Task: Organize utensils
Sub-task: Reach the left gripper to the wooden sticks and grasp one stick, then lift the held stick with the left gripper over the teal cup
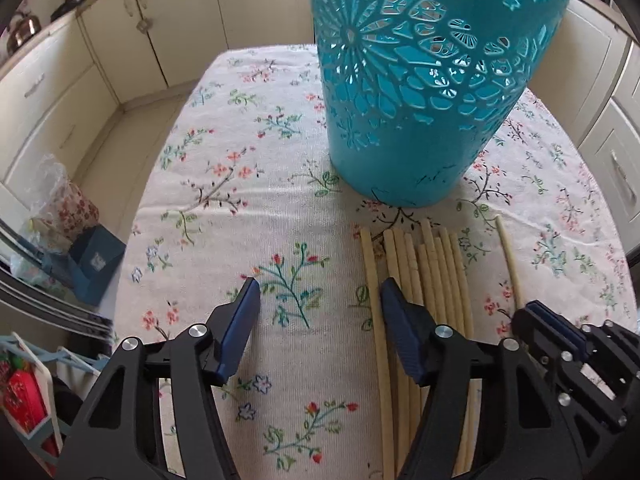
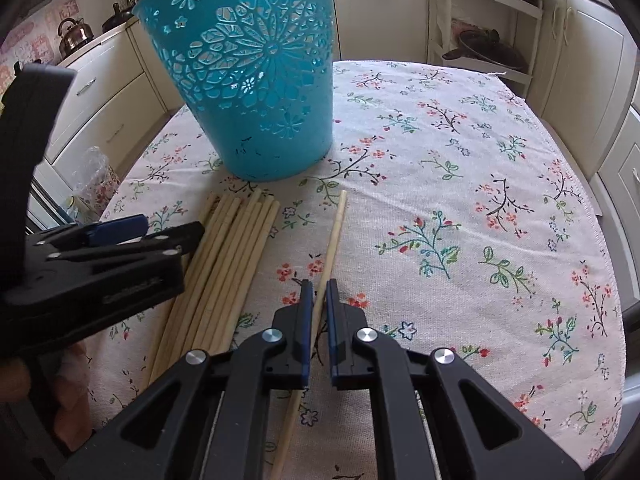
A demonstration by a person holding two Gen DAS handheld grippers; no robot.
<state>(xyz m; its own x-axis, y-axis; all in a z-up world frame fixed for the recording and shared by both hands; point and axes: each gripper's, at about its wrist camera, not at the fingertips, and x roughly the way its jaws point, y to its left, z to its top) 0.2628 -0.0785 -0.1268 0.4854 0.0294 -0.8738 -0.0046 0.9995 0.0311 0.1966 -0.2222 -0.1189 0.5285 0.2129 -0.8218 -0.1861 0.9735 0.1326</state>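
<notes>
A teal plastic basket point(image 2: 256, 92), its tapered wall pierced with lace-like flower cutouts, is standing upright on a desk point(image 2: 460, 208) draped in a ribbed, cream floral cloth. Just in front of it, a bundle of pale, slender wooden sticks point(image 2: 224, 264) is lying side by side, their ends pointing toward the basket's base. One single stick point(image 2: 334, 232) is lying apart to the right of the bundle.

Cream kitchen cabinets point(image 1: 80, 80) are ringing the desk, with a metal kettle point(image 2: 74, 34) sitting on the far counter and a wire-frame rack point(image 2: 488, 32) holding cookware at the back right.

The right claw point(image 2: 318, 304) is reaching low over the cloth, its blue-padded fingers nearly pressed together and pinching the single stick between them. The left claw point(image 1: 316, 312) is hovering beside it with fingers spread wide over bare cloth, its right finger point(image 1: 400, 328) overlapping the left edge of the bundle.
</notes>
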